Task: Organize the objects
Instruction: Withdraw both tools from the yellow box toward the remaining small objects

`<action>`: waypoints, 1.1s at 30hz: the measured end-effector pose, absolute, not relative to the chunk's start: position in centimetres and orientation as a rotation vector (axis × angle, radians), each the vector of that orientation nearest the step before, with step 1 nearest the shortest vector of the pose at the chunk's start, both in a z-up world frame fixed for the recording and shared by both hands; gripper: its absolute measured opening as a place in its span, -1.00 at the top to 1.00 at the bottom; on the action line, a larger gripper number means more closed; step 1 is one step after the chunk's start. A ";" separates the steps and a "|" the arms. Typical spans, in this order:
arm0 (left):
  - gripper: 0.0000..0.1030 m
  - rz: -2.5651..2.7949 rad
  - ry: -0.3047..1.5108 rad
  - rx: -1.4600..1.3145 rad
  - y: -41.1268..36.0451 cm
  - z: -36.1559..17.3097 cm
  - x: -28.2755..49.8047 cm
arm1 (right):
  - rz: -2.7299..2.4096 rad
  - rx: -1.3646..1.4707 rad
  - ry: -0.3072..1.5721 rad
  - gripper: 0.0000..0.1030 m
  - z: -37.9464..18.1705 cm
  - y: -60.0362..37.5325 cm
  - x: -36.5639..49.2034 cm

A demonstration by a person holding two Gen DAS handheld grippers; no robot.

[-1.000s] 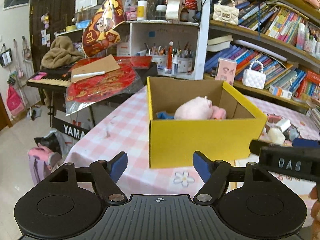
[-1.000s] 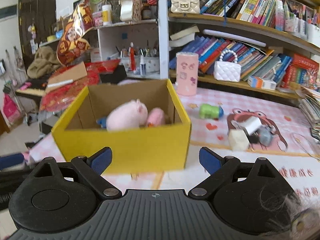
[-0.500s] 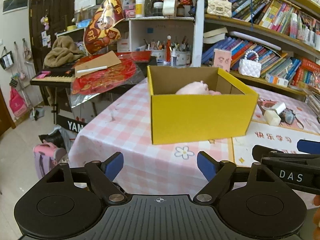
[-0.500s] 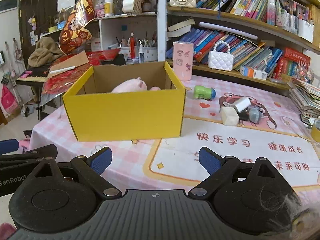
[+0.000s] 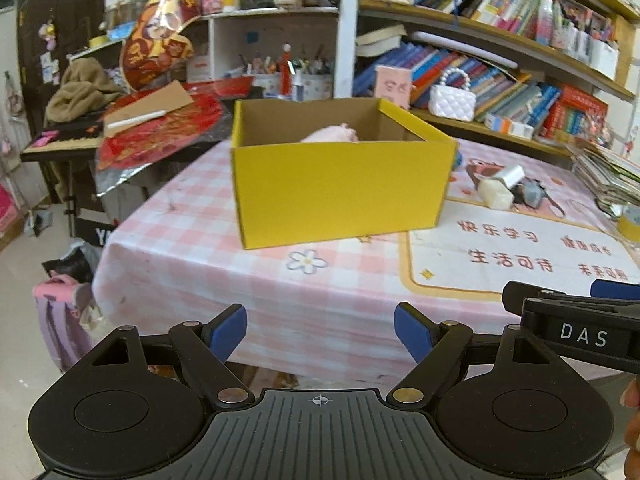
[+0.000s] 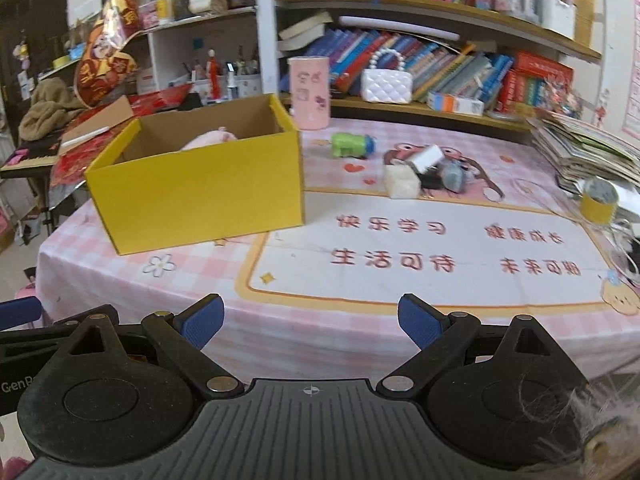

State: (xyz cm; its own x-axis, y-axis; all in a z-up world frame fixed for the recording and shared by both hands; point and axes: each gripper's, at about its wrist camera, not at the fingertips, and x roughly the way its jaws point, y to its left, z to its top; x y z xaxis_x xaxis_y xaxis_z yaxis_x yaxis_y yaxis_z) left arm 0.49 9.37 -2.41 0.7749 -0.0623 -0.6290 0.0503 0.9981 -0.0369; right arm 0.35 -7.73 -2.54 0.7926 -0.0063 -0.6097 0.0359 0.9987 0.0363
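Observation:
A yellow cardboard box point(image 5: 340, 188) point(image 6: 200, 196) stands open on the pink checked table, with a pink plush toy point(image 5: 332, 135) point(image 6: 208, 139) inside. Loose on the mat beyond it lie a green toy point(image 6: 352, 145), a white block point(image 6: 401, 182), a white cap-like piece point(image 6: 428, 159) and a grey toy point(image 6: 452, 176). My left gripper point(image 5: 320, 330) is open and empty, held off the table's front edge. My right gripper point(image 6: 311, 320) is open and empty, also at the front edge, to the right of the left one.
A pink cylinder point(image 6: 310, 92) stands behind the box. A yellow tape roll point(image 6: 599, 200) and a stack of books point(image 6: 588, 156) sit at the table's right. Bookshelves point(image 6: 440, 40) rise behind. A keyboard stand with red papers point(image 5: 156, 128) is to the left.
Both grippers have drawn back from the box towards the table's front edge; the box now looks smaller and farther. Both stay open and empty.

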 end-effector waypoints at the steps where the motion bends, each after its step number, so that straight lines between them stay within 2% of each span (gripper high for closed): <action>1: -0.62 -0.069 0.684 -0.018 9.1 -2.5 0.5 | -0.031 0.053 0.660 -0.83 -2.5 -8.1 0.3; 33: -0.62 -0.318 0.730 0.056 -4.8 -3.0 8.1 | -0.273 0.149 0.722 -0.83 -2.9 -21.7 3.6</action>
